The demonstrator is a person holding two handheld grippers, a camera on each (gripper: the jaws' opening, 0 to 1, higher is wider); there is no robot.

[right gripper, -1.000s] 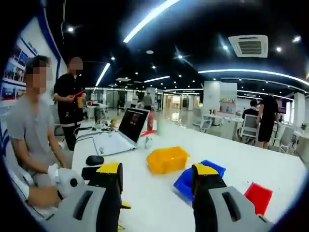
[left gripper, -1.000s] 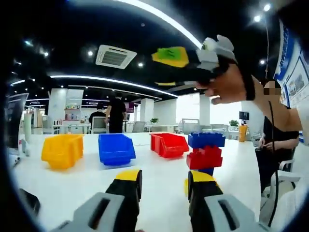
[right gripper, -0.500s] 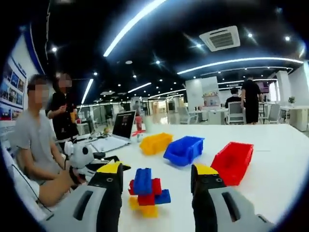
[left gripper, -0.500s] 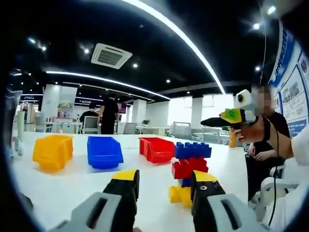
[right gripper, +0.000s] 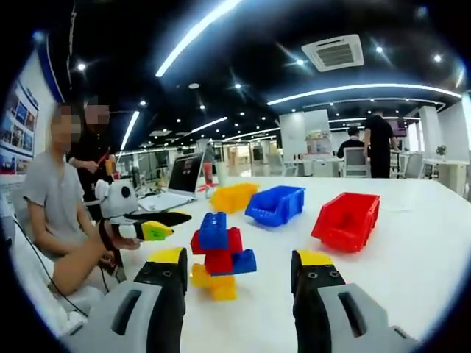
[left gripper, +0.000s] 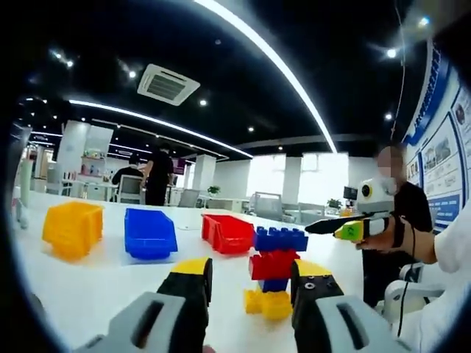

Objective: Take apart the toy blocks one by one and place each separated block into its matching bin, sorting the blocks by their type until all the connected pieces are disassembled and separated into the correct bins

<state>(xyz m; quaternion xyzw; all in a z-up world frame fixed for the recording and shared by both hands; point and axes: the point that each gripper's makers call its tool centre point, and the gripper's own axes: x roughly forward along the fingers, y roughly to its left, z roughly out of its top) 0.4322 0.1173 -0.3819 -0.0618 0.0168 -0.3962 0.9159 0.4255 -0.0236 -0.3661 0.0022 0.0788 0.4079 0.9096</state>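
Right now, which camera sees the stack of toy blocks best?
The right gripper view. The stack of blocks stands whole between that view's tongs, and every block shows: blue on top, red, another blue, yellow at the bottom. In the left gripper view the stack is close too, but the right-hand tong covers its edge.

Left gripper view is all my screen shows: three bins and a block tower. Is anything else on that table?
Observer: Yes. The right gripper view shows an open laptop on the table, past the yellow bin.
Operator: Who holds the gripper I'm looking along?
Observer: A seated person in a grey shirt. That person's hand grips the left gripper, which points at the tower.
Operator: Is anyone else near them?
Observer: A person in black stands just behind the seated one.
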